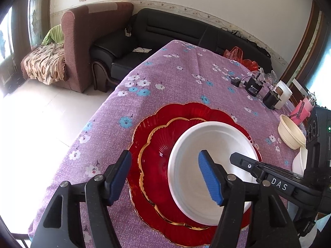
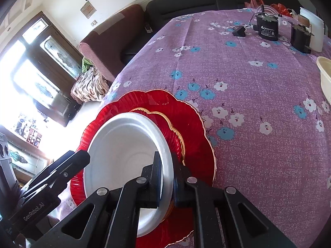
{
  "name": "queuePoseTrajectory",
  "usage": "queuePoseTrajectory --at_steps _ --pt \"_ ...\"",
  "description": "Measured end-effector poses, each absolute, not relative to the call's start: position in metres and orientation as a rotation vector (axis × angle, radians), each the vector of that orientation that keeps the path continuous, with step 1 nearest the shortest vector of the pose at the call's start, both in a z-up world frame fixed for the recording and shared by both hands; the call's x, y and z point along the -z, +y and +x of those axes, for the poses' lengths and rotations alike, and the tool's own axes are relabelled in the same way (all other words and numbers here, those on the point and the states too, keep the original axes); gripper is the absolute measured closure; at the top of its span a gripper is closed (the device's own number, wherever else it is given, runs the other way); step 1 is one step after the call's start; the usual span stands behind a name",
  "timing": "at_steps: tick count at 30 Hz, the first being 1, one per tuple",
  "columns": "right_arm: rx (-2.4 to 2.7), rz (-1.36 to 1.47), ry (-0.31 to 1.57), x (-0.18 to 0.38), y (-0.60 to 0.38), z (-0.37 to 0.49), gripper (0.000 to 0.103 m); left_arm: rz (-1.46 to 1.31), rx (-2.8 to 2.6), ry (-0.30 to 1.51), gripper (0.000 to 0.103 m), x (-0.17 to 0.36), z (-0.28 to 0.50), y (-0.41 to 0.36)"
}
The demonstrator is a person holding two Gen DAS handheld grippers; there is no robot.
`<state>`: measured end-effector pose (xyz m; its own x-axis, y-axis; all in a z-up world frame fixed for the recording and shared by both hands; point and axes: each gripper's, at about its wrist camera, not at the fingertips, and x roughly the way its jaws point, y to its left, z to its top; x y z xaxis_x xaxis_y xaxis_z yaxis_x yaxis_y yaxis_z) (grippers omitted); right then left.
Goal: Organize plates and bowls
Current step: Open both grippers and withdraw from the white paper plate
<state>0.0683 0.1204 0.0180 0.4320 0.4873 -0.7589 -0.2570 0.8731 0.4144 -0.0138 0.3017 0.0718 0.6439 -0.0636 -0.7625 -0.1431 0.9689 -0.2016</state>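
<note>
Left wrist view: left claw (image 1: 165, 172) spread wide with nothing between its blue pads (image 1: 210, 178), hovering over a stack of plates on a table with a purple flowered cloth (image 1: 182, 76). Beneath and just ahead of the claw: large red scalloped plate (image 1: 182, 111) at the bottom, smaller red plate (image 1: 157, 142) with a gold rim on it, white plate (image 1: 209, 142) on top, sitting toward the right of the stack. The claw's right pad lies over the white plate; its left pad is over the cloth just left of the red plates. Right claw (image 1: 244, 163) enters from the right, its tip at the white plate's rim. Far right of the claw: cream ribbed bowl (image 1: 289, 132), tilted, with a white dish (image 1: 300, 161) just below it. Further ahead to the right: two black gadgets (image 1: 254, 86), white cup (image 1: 284, 93), pink bottle (image 1: 304, 107), red plastic bag (image 1: 235, 53). Beyond the table: black sofa (image 1: 175, 31), brown armchair (image 1: 89, 41). Right wrist view: right claw (image 2: 167, 177) closed on the near rim of the white plate (image 2: 124, 150), one finger inside the rim, the other outside over the gold-rimmed plate (image 2: 173, 128). The large red plate (image 2: 194, 128) lies under both. Left claw (image 2: 62, 169) shows at lower left, beside the white plate. Cream bowl (image 2: 324, 76) at the right edge, well apart from the stack.
</note>
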Motion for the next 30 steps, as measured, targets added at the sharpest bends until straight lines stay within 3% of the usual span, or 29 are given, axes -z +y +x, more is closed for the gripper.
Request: queuePoseTrajectory --at_steps 8,14,30 --pt "-0.451 0.241 0.997 -0.024 0.119 0.062 0.091 -0.277 -0.039 0.868 0.029 -0.079 -0.021 0.303" --pt "-0.445 0.254 0.975 -0.03 0.115 0.057 0.073 -0.314 -0.033 0.859 0.028 -0.086 -0.028 0.309" --pt "-0.436 0.245 0.947 -0.044 0.107 0.04 0.073 -0.401 -0.07 0.815 0.028 -0.098 -0.066 0.334"
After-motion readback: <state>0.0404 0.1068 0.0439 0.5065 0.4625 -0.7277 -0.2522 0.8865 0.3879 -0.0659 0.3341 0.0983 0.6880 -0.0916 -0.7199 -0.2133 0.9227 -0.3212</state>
